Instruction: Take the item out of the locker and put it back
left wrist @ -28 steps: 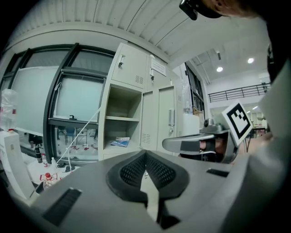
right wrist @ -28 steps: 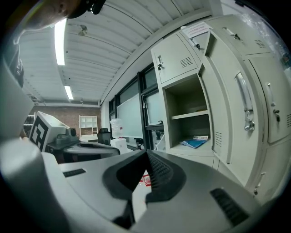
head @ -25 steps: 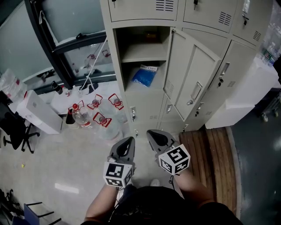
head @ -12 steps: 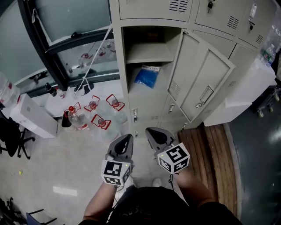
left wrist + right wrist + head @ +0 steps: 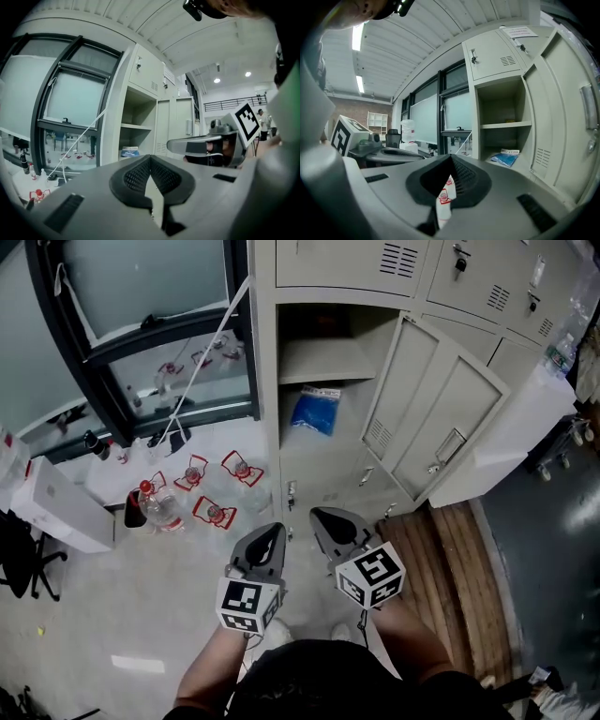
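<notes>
A blue plastic bag lies on the lower shelf of the open beige locker, whose door is swung out to the right. The bag also shows in the left gripper view and the right gripper view. My left gripper and right gripper are held side by side, well short of the locker and pointing at it. Both are shut with nothing between the jaws. In each gripper view the tips meet, the left gripper and the right gripper.
Several clear water bottles with red handles stand on the floor left of the locker, beside a white box. A white rod leans against the window frame. A wooden platform lies at the right, below closed lockers.
Both grippers have moved together toward the locker, still shut and side by side. The locker opening and the bag now sit more centrally ahead of them.
</notes>
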Demonstrator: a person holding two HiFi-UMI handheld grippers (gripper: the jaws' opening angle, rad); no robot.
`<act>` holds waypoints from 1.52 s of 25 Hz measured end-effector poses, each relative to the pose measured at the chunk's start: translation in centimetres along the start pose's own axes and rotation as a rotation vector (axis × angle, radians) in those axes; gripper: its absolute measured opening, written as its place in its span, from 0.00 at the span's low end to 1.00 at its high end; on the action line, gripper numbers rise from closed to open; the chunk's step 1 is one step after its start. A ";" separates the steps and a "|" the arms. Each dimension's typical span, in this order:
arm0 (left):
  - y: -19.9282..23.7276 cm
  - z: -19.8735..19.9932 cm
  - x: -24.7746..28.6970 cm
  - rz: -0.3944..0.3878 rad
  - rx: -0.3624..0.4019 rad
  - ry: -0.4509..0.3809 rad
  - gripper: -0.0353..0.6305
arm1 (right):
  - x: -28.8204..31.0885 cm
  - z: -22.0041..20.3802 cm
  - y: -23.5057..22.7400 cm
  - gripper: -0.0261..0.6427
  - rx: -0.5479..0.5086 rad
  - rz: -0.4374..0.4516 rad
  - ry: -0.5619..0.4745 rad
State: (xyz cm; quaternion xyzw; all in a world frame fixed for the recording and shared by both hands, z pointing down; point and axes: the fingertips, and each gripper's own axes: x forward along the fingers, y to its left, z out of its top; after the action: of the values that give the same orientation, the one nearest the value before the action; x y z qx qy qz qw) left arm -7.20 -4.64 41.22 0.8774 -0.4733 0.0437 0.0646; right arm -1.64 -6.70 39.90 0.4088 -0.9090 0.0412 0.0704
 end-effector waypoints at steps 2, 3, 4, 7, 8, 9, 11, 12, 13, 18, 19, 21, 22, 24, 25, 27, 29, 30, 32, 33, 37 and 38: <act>0.7 0.1 0.0 -0.019 0.003 -0.002 0.06 | 0.6 0.3 0.2 0.04 -0.001 -0.019 -0.004; 1.0 0.2 0.0 -0.027 0.005 -0.002 0.06 | 0.9 0.4 0.2 0.04 -0.001 -0.028 -0.007; 1.3 0.3 0.0 -0.035 0.007 -0.002 0.06 | 1.2 0.6 0.2 0.04 -0.002 -0.039 -0.009; 2.2 0.6 0.2 -0.058 0.015 -0.005 0.06 | 1.9 1.2 0.0 0.04 -0.007 -0.067 -0.016; 2.4 0.7 0.2 -0.065 0.016 -0.007 0.06 | 2.1 1.4 0.0 0.04 -0.008 -0.074 -0.018; 2.6 0.8 0.3 -0.072 0.017 -0.008 0.06 | 2.3 1.6 -0.1 0.04 -0.009 -0.081 -0.020; 2.8 0.9 0.5 -0.087 0.018 -0.009 0.06 | 2.6 1.7 -0.3 0.04 -0.014 -0.097 -0.022; 2.9 1.0 0.6 -0.094 0.020 -0.010 0.06 | 2.8 1.8 -0.5 0.04 -0.017 -0.104 -0.022; 2.9 1.1 0.7 -0.101 0.022 -0.012 0.06 | 3.0 1.9 -0.6 0.04 -0.021 -0.110 -0.023; 3.4 1.5 1.7 -0.119 0.022 -0.018 0.06 | 3.9 2.4 -1.8 0.04 -0.030 -0.131 -0.022; 3.5 1.6 2.0 -0.120 0.019 -0.019 0.06 | 4.1 2.5 -2.2 0.04 -0.033 -0.134 -0.021; 3.7 1.6 2.5 -0.120 0.013 -0.019 0.06 | 4.6 2.6 -2.9 0.04 -0.039 -0.136 -0.020; 3.7 1.6 2.8 -0.120 0.011 -0.020 0.06 | 4.8 2.6 -3.2 0.04 -0.043 -0.137 -0.018; 3.8 1.6 3.5 -0.122 0.013 -0.018 0.06 | 5.4 2.6 -4.0 0.04 -0.049 -0.136 -0.013; 3.8 1.6 3.9 -0.122 0.016 -0.017 0.06 | 5.7 2.5 -4.5 0.04 -0.051 -0.135 -0.009; 3.9 1.7 4.8 -0.117 0.022 -0.014 0.06 | 6.4 2.4 -5.5 0.04 -0.052 -0.129 -0.004; 4.2 1.8 5.8 -0.110 0.027 -0.011 0.06 | 7.3 2.3 -6.6 0.04 -0.051 -0.119 -0.001; 4.4 1.7 6.4 -0.105 0.027 -0.009 0.06 | 7.8 2.2 -7.2 0.04 -0.050 -0.115 0.000; 4.9 1.7 7.7 -0.093 0.021 -0.006 0.06 | 8.7 2.0 -8.6 0.04 -0.046 -0.104 0.005; 5.1 1.6 8.4 -0.087 0.016 -0.004 0.06 | 9.2 1.8 -9.3 0.06 -0.045 -0.098 0.009; 5.6 1.3 11.0 -0.068 0.002 0.008 0.06 | 10.9 1.0 -12.3 0.10 -0.046 -0.084 0.032; 5.7 1.3 11.7 -0.065 0.001 0.011 0.06 | 11.2 0.9 -13.0 0.12 -0.047 -0.083 0.037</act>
State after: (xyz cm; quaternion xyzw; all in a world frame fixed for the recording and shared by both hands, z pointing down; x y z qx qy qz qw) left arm -5.58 -17.56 42.00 0.8922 -0.4440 0.0466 0.0683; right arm 0.66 -23.73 41.07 0.4436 -0.8905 0.0244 0.0987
